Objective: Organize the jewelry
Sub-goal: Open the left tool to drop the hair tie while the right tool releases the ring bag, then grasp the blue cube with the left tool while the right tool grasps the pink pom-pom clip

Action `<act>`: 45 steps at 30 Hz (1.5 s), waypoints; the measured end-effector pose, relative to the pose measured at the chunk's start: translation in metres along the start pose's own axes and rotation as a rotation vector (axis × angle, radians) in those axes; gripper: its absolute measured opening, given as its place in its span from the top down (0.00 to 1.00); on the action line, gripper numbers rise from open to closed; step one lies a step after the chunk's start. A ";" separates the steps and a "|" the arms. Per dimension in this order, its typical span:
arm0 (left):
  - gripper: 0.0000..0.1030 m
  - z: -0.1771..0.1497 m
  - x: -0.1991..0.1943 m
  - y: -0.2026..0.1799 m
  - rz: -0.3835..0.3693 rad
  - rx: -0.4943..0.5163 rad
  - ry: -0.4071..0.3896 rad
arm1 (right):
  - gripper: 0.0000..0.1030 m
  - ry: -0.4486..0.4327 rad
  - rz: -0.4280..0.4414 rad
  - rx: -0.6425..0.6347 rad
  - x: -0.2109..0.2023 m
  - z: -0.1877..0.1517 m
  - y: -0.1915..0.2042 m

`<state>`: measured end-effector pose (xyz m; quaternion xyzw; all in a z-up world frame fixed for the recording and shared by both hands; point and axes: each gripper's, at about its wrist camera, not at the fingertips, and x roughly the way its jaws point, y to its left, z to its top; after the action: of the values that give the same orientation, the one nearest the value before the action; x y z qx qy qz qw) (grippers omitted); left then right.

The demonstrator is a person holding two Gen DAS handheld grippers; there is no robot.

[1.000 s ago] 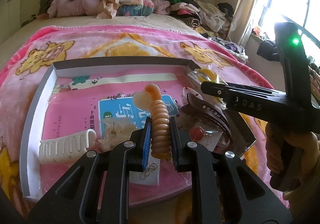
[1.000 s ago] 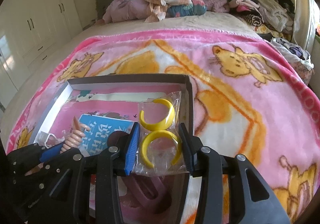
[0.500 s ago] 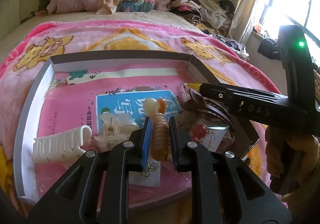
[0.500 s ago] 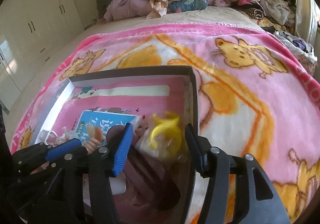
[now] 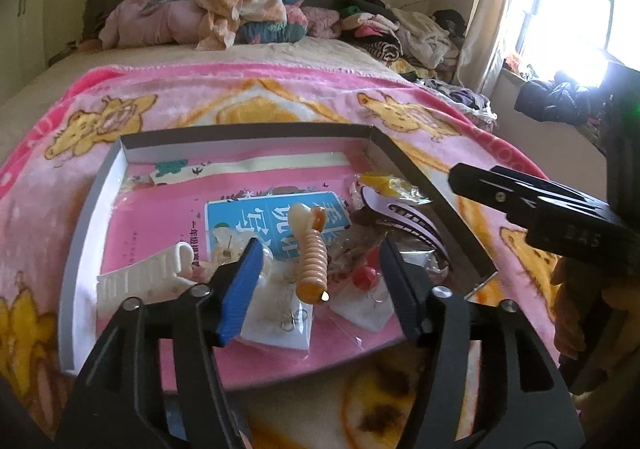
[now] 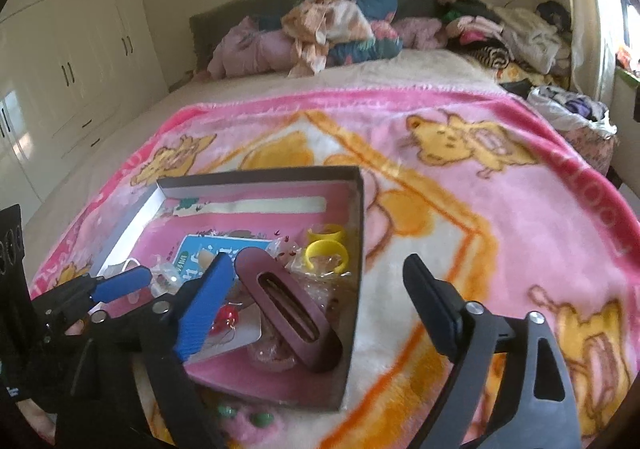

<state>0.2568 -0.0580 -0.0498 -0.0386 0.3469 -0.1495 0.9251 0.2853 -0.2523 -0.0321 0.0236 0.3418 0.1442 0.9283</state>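
A shallow box [image 5: 96,209] lies on a pink cartoon blanket [image 6: 500,217] spread over the bed, and the jewelry sits inside it. The left tongs [image 5: 320,277] are spread wide above the near part of the box, gripping nothing; between their fingers lies a ribbed orange hair clip [image 5: 314,261], resting on small clear packets with earrings [image 5: 280,317]. A white comb [image 5: 148,277] lies to the left of it, near the box's left wall, and a red bead [image 5: 362,277] sits just right of the clip. The right tongs [image 6: 320,305] are also spread wide and empty, over the box's right side. Under them lies a dark plum hair clip [image 6: 288,313], and beyond it a clear bag of yellow rings [image 6: 326,249] rests against the right wall. A blue booklet [image 5: 256,217] covers the box floor in the middle.
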 end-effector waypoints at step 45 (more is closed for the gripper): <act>0.11 -0.062 -0.081 0.042 0.127 -0.044 -0.041 | 0.10 -0.050 0.006 -0.096 -0.064 -0.084 0.043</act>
<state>0.1693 0.0091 -0.0526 -0.0399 0.3328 -0.0819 0.9386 0.1745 -0.2341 -0.0497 -0.0164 0.3110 0.1629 0.9362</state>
